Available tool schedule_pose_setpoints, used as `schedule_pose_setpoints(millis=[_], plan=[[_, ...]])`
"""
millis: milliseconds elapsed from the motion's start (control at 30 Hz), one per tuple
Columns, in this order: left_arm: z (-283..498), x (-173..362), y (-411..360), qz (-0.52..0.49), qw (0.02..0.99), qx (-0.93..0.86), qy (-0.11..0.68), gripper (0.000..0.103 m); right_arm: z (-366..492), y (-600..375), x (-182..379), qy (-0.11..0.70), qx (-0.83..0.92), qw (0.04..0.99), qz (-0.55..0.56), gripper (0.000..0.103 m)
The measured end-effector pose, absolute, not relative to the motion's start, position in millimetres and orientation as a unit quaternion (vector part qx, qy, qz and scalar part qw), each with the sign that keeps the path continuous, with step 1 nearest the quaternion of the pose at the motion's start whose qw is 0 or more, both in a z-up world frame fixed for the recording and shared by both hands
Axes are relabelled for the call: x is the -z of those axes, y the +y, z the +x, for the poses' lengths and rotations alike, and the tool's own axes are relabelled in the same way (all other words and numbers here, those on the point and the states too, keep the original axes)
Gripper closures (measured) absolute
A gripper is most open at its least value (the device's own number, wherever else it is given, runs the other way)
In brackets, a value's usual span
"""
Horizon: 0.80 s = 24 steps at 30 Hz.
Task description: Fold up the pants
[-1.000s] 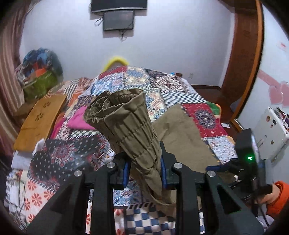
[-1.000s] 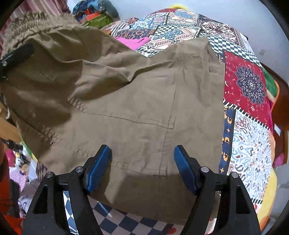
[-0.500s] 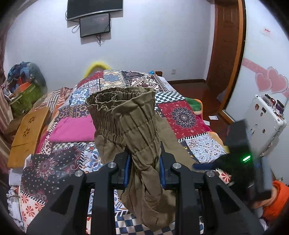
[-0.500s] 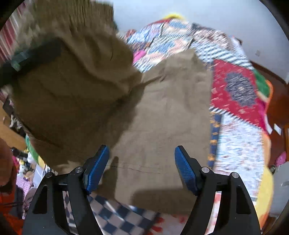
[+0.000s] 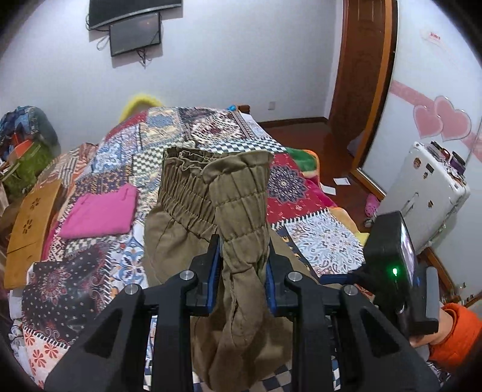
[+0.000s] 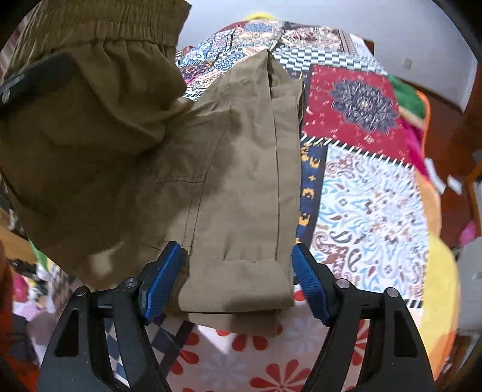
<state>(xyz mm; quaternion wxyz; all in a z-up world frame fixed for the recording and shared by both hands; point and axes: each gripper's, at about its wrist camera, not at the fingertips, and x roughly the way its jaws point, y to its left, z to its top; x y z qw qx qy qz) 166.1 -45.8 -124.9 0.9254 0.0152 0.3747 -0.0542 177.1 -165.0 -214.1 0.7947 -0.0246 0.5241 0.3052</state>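
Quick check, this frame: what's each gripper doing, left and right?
Left gripper: shut on the khaki pants, at the waistband.
Right gripper: open, holding nothing, jaws over the folded leg end.

We see even indoor light, no glare – heavy fisheye bending and black corners in both views. Right wrist view shows motion blur on the quilt (image 6: 370, 187); soft shadows on the pants (image 6: 229, 169).

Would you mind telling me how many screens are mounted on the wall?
2: a large dark screen cut off by the frame's top, and a smaller one just below it. More may hang outside the view.
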Motion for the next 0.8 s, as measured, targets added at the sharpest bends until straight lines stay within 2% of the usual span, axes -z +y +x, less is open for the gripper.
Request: schedule_pose_setpoints(millis=[267,800], plan=[[179,138,-66,0.027,0.917,0.069,0.393,0.079,174,-181,200,0.501,-0.292,0.814,-0.037,0.030],[208,198,-115,0.069,0.870,0.108,0.476,0.078,162,-268,171,0.471,-0.197,0.859,0.020,0.030]])
